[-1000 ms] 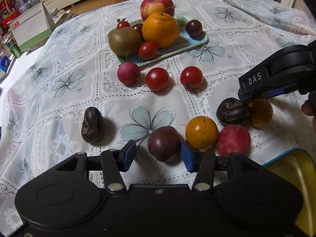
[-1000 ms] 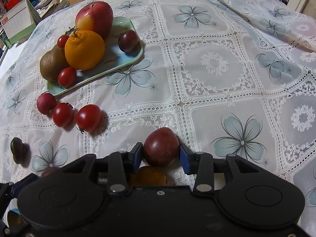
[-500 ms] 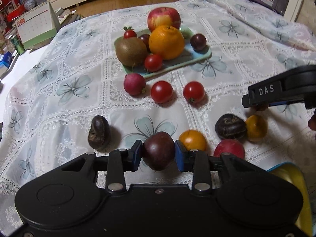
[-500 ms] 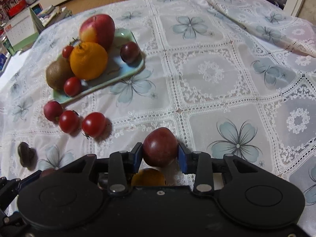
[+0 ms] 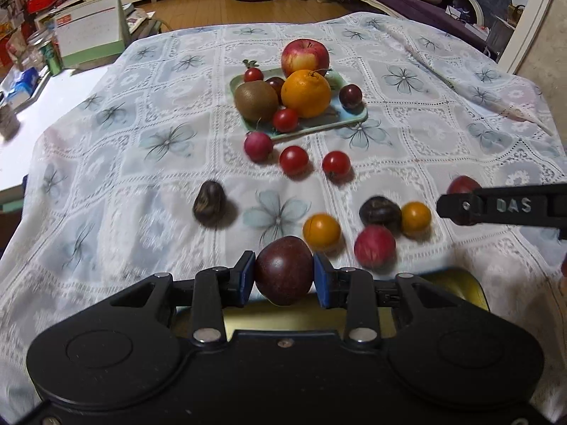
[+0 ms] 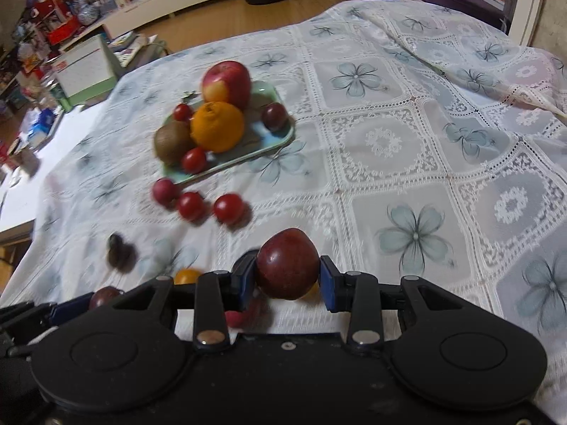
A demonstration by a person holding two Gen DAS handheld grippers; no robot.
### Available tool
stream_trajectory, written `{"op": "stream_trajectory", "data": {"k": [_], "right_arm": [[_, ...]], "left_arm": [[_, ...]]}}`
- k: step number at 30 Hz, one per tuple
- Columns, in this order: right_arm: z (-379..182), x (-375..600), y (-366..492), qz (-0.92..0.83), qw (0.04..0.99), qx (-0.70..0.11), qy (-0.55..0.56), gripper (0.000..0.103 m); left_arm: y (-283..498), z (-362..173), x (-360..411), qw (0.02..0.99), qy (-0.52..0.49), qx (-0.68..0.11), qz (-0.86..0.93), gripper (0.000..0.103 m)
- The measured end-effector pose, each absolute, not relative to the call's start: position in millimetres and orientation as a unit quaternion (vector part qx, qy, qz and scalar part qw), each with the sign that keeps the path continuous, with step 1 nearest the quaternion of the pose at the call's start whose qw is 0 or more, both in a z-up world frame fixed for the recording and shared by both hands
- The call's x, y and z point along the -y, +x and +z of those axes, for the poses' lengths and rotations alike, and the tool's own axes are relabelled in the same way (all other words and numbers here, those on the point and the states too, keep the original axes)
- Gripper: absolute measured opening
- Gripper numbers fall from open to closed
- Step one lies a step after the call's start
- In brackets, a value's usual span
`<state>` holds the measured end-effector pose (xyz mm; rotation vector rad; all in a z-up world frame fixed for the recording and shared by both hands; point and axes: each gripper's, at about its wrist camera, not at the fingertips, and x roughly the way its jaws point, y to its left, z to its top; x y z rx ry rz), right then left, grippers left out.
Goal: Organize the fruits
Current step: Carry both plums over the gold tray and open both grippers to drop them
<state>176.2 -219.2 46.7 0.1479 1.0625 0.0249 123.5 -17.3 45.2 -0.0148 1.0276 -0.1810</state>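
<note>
My left gripper [image 5: 284,274] is shut on a dark purple plum [image 5: 283,265] and holds it above the cloth, over a yellow tray [image 5: 457,288] at the near edge. My right gripper [image 6: 287,278] is shut on a red plum [image 6: 287,262], lifted above the table; it shows in the left wrist view [image 5: 460,196] at the right. A green plate [image 5: 340,120] at the back holds an apple [image 5: 304,57], an orange [image 5: 305,92], a kiwi [image 5: 256,100], cherry tomatoes and a small plum [image 5: 351,95].
Loose on the lace cloth: a radish [image 5: 258,146], two red tomatoes [image 5: 293,160], a dark chestnut [image 5: 209,202], another chestnut [image 5: 379,210], two yellow tomatoes [image 5: 321,231], a red fruit [image 5: 374,247]. A box and clutter [image 5: 88,33] stand far left.
My left gripper closed on the dark plum and lifted it back toward the yellow tray. My right gripper, still holding the red plum, rose higher above the cloth.
</note>
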Motion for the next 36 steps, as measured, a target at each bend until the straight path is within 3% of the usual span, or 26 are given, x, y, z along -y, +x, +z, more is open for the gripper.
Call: {"op": "stream_trajectory", "data": {"k": [15,36], "right_arm": [[18.7,211.4,90.3,0.063,0.813,-0.577,0.043,0.038],[-6.3,199.5,81.2,0.067,0.787,-0.613,0.03,0.038]], "left_arm": [[55.4,14.4,-2.0,0.855,-0.025,-0.515,-0.055,0.043],[47.1,-0.9,-5.3,0.851,-0.033,-0.524,-0.022,0.044]]}}
